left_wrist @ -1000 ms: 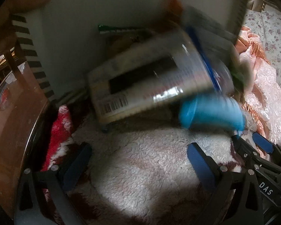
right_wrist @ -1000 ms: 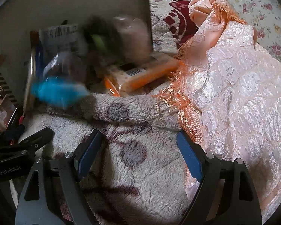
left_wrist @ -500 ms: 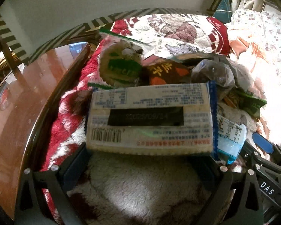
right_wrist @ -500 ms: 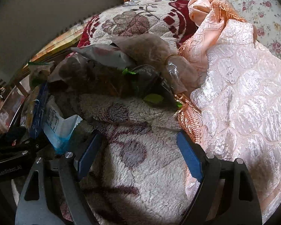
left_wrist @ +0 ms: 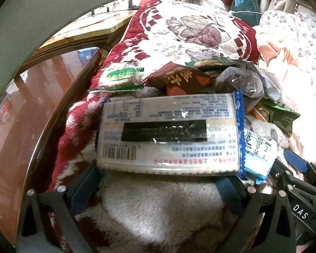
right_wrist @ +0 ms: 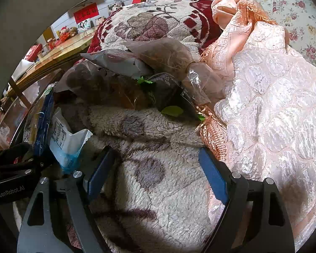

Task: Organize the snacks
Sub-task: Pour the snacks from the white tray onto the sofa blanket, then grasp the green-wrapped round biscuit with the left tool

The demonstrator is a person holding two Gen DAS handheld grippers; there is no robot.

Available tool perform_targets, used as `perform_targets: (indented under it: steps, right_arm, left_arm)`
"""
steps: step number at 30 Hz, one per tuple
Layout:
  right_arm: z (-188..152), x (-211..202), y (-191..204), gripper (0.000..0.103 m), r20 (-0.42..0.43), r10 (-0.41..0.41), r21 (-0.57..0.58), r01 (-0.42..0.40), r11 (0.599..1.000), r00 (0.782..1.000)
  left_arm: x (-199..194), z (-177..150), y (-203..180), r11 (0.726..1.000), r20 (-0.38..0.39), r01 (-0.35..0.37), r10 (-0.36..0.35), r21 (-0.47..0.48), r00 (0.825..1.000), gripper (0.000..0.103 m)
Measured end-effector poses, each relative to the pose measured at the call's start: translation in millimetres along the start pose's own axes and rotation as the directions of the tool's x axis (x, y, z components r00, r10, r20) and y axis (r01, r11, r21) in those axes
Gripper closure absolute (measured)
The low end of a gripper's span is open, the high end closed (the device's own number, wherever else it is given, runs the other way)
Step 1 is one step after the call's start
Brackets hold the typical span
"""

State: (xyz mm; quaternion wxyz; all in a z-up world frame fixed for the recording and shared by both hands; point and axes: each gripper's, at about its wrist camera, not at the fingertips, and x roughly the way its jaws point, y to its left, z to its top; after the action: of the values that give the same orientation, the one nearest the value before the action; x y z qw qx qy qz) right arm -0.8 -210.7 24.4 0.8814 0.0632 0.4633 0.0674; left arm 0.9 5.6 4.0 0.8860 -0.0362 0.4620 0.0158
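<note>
In the left wrist view a long white biscuit packet with blue ends [left_wrist: 168, 135] lies across the tips of my open left gripper [left_wrist: 158, 181], on a fluffy blanket [left_wrist: 158, 210]. Behind it lie a green-and-white pack [left_wrist: 120, 78], a brown pack [left_wrist: 179, 80] and a dark clear bag [left_wrist: 240, 82]. A small light-blue pack [left_wrist: 257, 154] lies to its right, also seen in the right wrist view [right_wrist: 67, 141]. My right gripper [right_wrist: 158, 172] is open and empty over the blanket, before a heap of clear bags [right_wrist: 149, 73].
A glossy wooden table [left_wrist: 21, 126] borders the left. A pink quilted cover [right_wrist: 273, 105] lies on the right. A red and cream floral blanket [left_wrist: 189, 27] rises behind the snacks. The other gripper [left_wrist: 295, 179] shows at the right edge.
A box that was tipped over the bed a second ago has gone up out of view, and the snacks have dropped onto the blanket. Both grippers have stayed open and nearly still.
</note>
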Motion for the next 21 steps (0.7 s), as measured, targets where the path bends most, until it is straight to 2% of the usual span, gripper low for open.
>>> perform_targets:
  steps: [12,16,21]
  right_arm:
    - [-1,-2,1,0.02,-0.006,0.001,0.0,-0.001,1.0,1.0]
    - [1,-5,-5,0.02,-0.074,0.034,-0.019,-0.036,0.999,0.997]
    - [4,-10,-11,0.02,-0.15,0.049,0.035,-0.044,0.998,0.987]
  left_arm:
    - [0,0,0,1.0,0.0,0.0,0.0,0.0,1.0,0.0]
    - [0,0,0,1.0,0.001,0.0,0.0,0.0,1.0,0.0]
    - [0,0,0,1.0,0.001,0.0,0.0,0.0,1.0,0.0]
